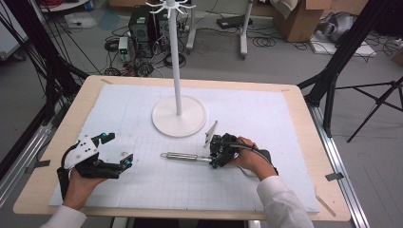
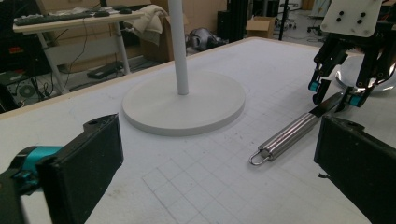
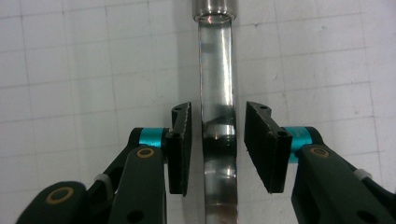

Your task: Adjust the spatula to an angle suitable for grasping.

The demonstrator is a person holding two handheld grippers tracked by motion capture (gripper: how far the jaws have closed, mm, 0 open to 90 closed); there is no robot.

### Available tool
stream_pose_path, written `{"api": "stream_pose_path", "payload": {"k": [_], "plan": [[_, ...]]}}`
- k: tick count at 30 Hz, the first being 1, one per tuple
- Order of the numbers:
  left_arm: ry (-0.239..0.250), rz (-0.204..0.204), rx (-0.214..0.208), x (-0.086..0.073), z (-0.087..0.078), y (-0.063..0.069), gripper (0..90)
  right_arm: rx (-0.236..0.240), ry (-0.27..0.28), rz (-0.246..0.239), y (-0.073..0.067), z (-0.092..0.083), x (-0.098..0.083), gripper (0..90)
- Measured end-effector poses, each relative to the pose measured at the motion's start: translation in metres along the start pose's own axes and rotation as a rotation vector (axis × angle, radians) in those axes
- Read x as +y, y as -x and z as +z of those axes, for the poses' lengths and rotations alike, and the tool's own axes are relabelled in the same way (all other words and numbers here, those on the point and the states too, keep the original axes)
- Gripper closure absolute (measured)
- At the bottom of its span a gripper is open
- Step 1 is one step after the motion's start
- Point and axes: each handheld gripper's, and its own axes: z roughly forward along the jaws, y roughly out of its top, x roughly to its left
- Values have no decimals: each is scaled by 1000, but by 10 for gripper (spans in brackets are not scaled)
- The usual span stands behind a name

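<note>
High view: a steel utensil (image 1: 186, 156) lay flat on the bench (image 1: 294, 97) mat in front of the white stand (image 1: 179, 115); the right tool (image 1: 216, 159) sat at its neck end, and the left tool (image 1: 118, 151) rested apart, released and empty. Left gripper view: the handle's hanging loop (image 2: 259, 157) pointed toward the camera, the stand base was near but not touching. Right gripper view: the jaws straddled the flat shank (image 3: 218, 116), gaps either side, not yet clenched. Best done by staying centred, closing squarely on the shank, then lifting level so the heavy handle wouldn't swing.
</note>
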Motion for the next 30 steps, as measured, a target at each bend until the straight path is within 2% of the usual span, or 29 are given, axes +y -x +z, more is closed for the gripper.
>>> {"api": "stream_pose_path", "payload": {"k": [5, 19, 30], "plan": [[-1, -1, 0, 0, 0, 0, 17, 1, -8, 13, 0, 0, 0, 637], [-3, 2, 1, 0, 0, 0, 18, -6, -26, -10, -1, 2, 4, 728], [-3, 4, -1, 0, 0, 0, 18, -20, -40, -28, -4, 2, 6, 746]]}}
